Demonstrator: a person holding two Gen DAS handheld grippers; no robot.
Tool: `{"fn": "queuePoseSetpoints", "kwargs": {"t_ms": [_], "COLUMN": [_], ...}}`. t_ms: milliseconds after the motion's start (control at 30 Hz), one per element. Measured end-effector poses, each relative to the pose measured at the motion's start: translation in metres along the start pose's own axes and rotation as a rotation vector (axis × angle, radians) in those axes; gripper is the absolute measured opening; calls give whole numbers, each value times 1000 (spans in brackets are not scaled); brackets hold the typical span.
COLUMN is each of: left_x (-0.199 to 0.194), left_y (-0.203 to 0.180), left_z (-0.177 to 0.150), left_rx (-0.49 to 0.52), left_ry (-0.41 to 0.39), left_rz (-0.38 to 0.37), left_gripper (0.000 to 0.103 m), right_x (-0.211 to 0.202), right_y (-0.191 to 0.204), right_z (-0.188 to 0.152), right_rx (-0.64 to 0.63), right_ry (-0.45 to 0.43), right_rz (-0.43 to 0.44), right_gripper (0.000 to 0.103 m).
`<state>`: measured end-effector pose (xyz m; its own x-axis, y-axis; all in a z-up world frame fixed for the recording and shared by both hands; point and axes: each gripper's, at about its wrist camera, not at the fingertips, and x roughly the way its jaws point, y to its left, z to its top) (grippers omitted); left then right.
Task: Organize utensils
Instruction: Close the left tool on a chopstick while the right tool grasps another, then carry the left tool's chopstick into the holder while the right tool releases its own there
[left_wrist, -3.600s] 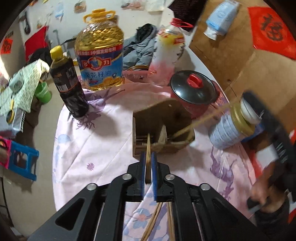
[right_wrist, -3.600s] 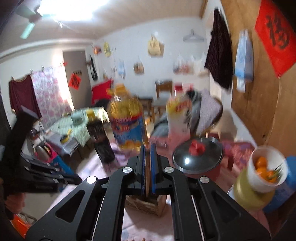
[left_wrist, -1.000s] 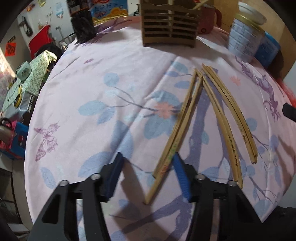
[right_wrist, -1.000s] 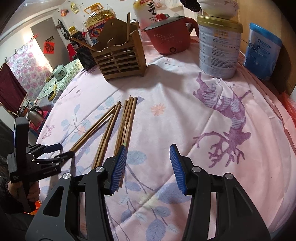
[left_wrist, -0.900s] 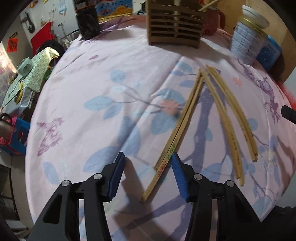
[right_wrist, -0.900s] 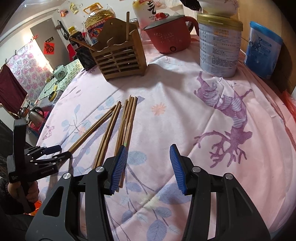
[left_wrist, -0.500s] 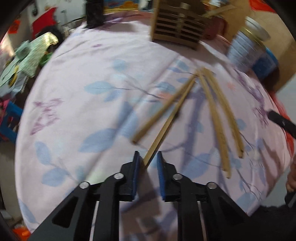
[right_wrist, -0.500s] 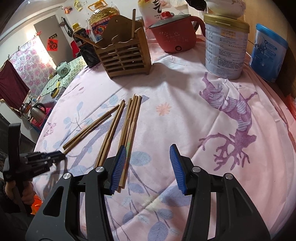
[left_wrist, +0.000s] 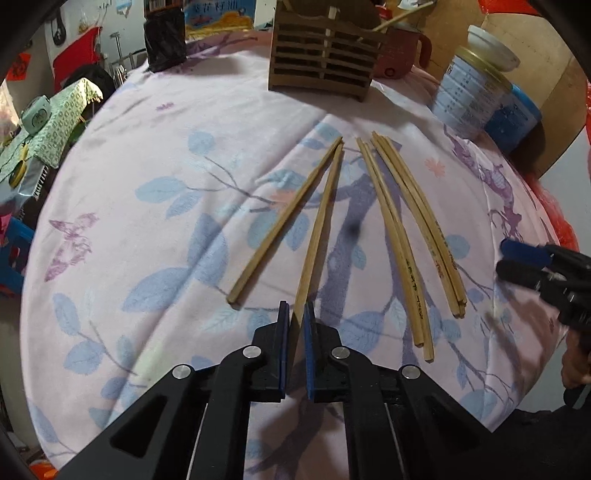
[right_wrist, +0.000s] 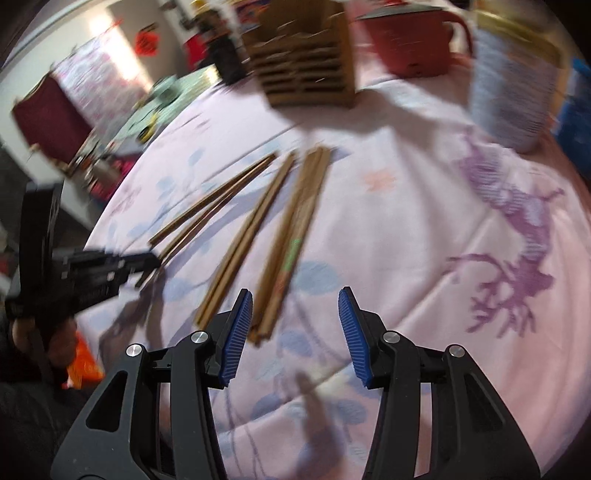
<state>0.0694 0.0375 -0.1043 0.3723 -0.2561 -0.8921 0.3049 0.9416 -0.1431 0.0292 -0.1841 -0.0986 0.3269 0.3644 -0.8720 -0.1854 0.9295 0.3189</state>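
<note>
On the floral tablecloth (left_wrist: 155, 206): left gripper (left_wrist: 295, 317) pinches the near end of one chopstick (left_wrist: 319, 225), its far end beside a loose mate (left_wrist: 288, 218). Right gripper (right_wrist: 295, 325) gapes wide beside the remaining chopsticks (right_wrist: 291, 240). Wooden holder (left_wrist: 325, 55) stands well beyond.

left wrist sharp, dim indoor light; right wrist motion-blurred, glare behind the wooden holder (right_wrist: 306, 55), fisheye bending at edges

Matt wooden chopsticks (left_wrist: 320, 221); soft printed cloth tablecloth (left_wrist: 155, 206); slatted wood holder (left_wrist: 325, 70); ribbed blue fingers (right_wrist: 236, 332).
</note>
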Motion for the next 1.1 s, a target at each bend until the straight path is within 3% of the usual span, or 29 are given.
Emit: {"fn": "queuePoseSetpoints", "kwargs": {"t_ms": [333, 433, 533, 667, 900, 1067, 1100], "left_x": [-10, -11, -12, -11, -7, -6, -6], "left_y": [11, 14, 12, 12, 16, 16, 16], "left_z": [5, 7, 12, 17, 21, 19, 18], "left_rx": [-31, -40, -25, -16, -32, -39, -43], "left_ry": [-9, -15, -25, -33, -22, -15, -12], "left_rz": [3, 1, 2, 0, -12, -18, -19], "left_gripper": [8, 8, 8, 8, 8, 8, 8], "right_x": [27, 27, 20, 4, 16, 23, 22], "right_y": [1, 1, -17, -25, -13, -6, -7], "right_z": [-5, -6, -4, -7, -8, -22, -22], "right_rx": [1, -45, 29, 52, -21, -78, -72], "right_ry": [77, 42, 17, -29, -7, -24, -27], "right_rz": [-40, -153, -222, -131, -138, -180, -170], "right_gripper": [41, 36, 36, 35, 35, 17, 7]}}
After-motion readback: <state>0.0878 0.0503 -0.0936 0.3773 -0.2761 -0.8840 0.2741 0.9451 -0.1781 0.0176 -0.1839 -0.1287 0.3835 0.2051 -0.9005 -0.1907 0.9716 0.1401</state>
